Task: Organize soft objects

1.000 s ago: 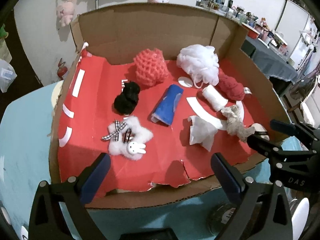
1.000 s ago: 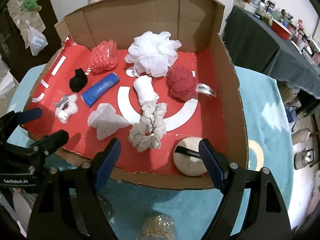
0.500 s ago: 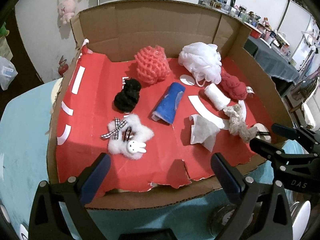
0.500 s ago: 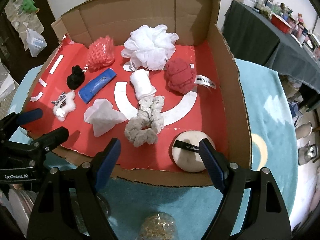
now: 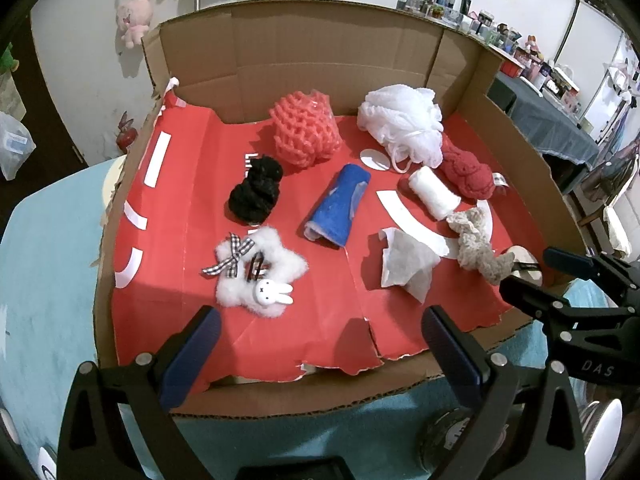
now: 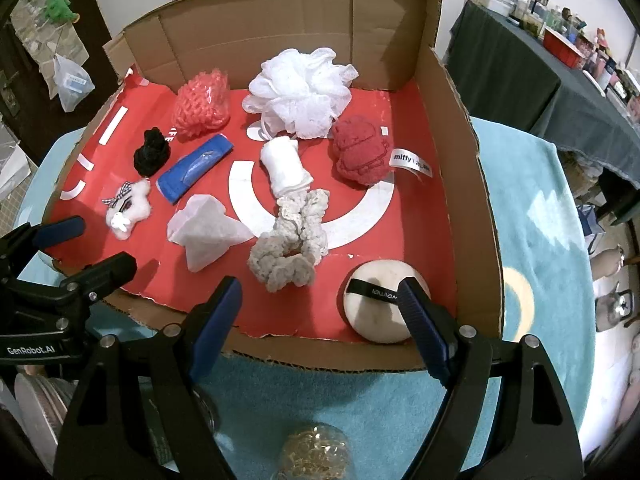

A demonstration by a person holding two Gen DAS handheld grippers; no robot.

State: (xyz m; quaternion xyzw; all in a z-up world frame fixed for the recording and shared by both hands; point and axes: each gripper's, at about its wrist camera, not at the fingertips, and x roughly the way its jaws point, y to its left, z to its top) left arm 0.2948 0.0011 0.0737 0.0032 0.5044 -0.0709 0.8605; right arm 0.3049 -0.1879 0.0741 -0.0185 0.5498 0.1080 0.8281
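The left gripper (image 5: 316, 322) and right gripper (image 6: 320, 294) are hovering at the near edge of the cardboard box (image 6: 460, 152), both spread wide and holding nothing. Just ahead of the right gripper a round cream puff (image 6: 380, 308) and a beige scrunchie (image 6: 292, 244) are lying; farther in, a white mesh pouf (image 6: 302, 90) is sitting by the back wall.
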